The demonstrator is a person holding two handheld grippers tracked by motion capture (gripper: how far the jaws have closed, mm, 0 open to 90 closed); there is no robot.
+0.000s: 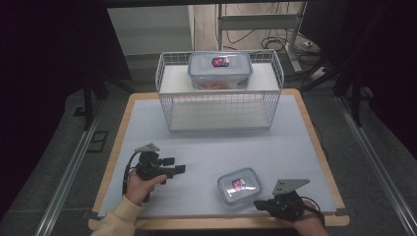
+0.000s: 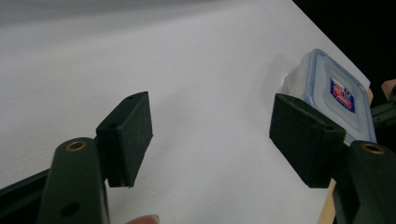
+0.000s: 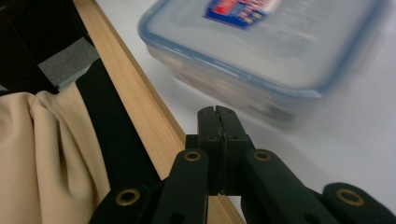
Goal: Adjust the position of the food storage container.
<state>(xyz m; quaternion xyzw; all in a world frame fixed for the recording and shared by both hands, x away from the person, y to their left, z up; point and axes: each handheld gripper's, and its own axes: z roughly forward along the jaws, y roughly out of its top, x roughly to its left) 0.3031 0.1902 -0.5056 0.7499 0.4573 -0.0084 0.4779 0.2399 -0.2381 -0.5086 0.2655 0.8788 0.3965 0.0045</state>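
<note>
The small lidded container (image 1: 240, 185) sits near the desk's (image 1: 206, 157) near right edge. The right tool (image 1: 259, 204), jaws pressed together and empty, lies just beside it; the left tool (image 1: 176, 165) gapes wide, empty.

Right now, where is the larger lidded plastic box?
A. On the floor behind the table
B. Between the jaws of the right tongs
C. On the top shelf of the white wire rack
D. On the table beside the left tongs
C: the larger lidded box sits on the top shelf of the white wire rack, at the far side of the table.
</note>
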